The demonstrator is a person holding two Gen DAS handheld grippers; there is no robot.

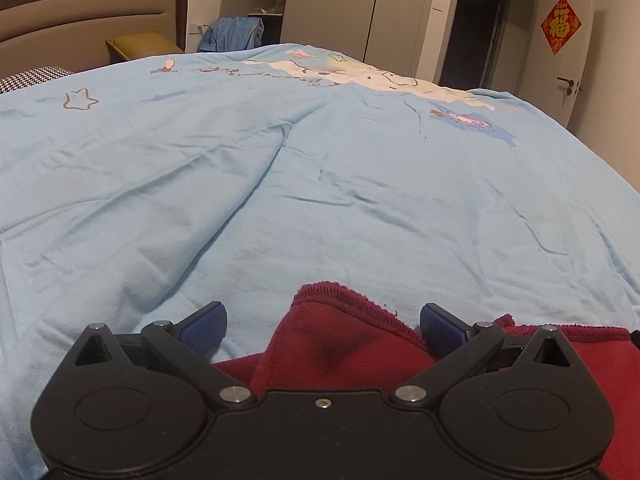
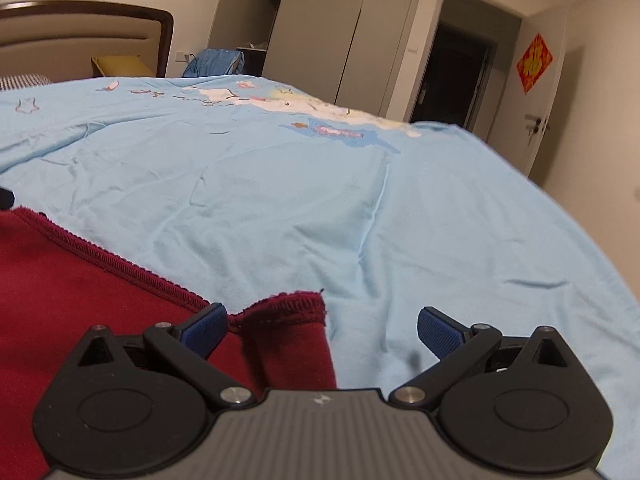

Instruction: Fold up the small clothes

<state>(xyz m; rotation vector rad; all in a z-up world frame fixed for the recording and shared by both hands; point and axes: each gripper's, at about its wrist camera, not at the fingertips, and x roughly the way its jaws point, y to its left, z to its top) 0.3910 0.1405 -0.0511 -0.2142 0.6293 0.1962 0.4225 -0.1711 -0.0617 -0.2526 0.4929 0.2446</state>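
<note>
Spread wide across both views: a bed under a pale blue quilt [image 1: 320, 184], creased, cartoon print toward 12 o'clock, padded headboard [image 1: 92, 20] at 10 o'clock. Beyond, grey wardrobe doors [image 1: 332, 4] at 12 o'clock, a dark doorway and a red paper charm [image 1: 561, 26] on the open door at 2 o'clock. At the near edge of the quilt, low at 6 o'clock in both views, a dark red garment [image 2: 80, 280], lying partly crumpled, stitched hem facing the far side of the bed. Long axis apparently running left to right between the two tools, though full extent hidden under them. Seen from the left wrist, a raised fold of the garment [image 1: 340, 344] directly between the blue pads [image 1: 204, 330] of the left gripper [image 1: 322, 330], jaws spread wide, nothing clamped. Seen from the right wrist, a hemmed corner [image 2: 292, 320] at 9 o'clock of centre, just beside the left-hand pad of the right gripper [image 2: 322, 334], jaws likewise wide apart and empty, bare quilt under the other pad. Judged from this: both tools poised at the near side of the cloth, left better centred on fabric, right needing a slight shift toward 9 o'clock before closing on the corner. No containers in sight. Fold seemingly not yet begun.
</note>
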